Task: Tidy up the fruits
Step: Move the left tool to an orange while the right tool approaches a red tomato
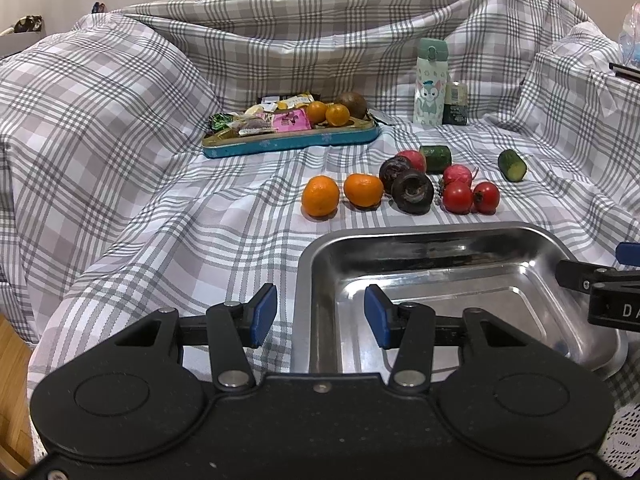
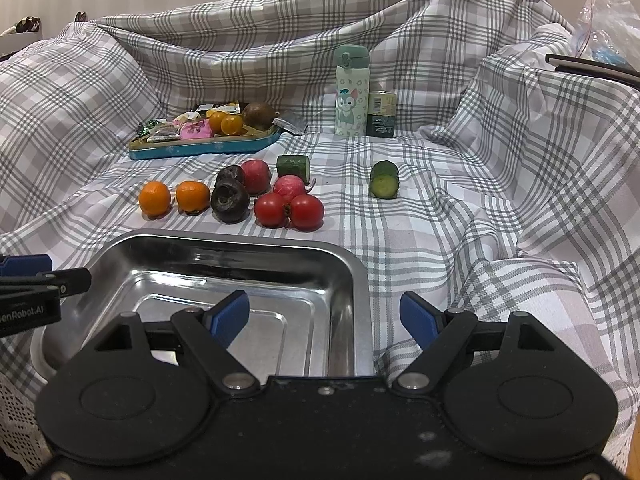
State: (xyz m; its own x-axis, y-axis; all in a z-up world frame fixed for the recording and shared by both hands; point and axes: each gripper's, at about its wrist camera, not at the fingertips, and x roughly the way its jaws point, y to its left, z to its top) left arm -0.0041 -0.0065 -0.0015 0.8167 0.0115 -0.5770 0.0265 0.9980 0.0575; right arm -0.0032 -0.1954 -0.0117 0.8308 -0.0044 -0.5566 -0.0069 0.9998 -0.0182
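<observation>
An empty steel tray sits at the near edge of the checked cloth. Beyond it lie two oranges, two dark round fruits, two red tomatoes, two pink-red fruits and two cucumber pieces. My left gripper is open and empty, straddling the tray's left rim. My right gripper is open and empty, straddling the tray's right rim.
A blue tin at the back holds snack packets, two small oranges and a brown fruit. A pale green bottle and a small dark can stand behind the fruit. Cloth folds rise on all sides.
</observation>
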